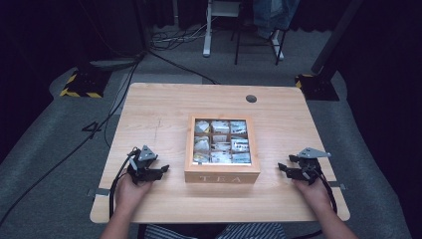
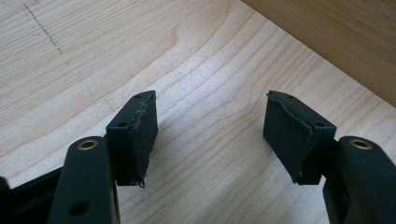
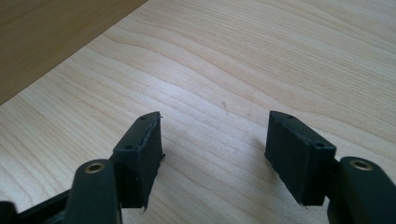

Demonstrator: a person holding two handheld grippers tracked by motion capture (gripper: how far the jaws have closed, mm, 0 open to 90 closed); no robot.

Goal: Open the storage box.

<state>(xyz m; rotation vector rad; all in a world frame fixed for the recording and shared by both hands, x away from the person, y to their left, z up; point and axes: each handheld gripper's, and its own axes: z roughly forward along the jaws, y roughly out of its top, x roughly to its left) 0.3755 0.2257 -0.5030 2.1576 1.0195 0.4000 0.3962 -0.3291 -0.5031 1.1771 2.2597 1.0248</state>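
Fingers point(image 2: 135, 135) spread, tea box point(image 1: 222, 149) between grippers

1. The high view looks forward and down from above the person's side, taking in the whole table point(image 1: 149, 107) from some way off.
2. The left gripper view sits low and close over the tabletop, facing along its pads point(image 2: 140, 135).
3. The right gripper view does likewise; both share the wooden box point(image 3: 46, 37) wall with the high view.

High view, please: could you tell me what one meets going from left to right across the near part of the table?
left gripper → wooden tea box → right gripper
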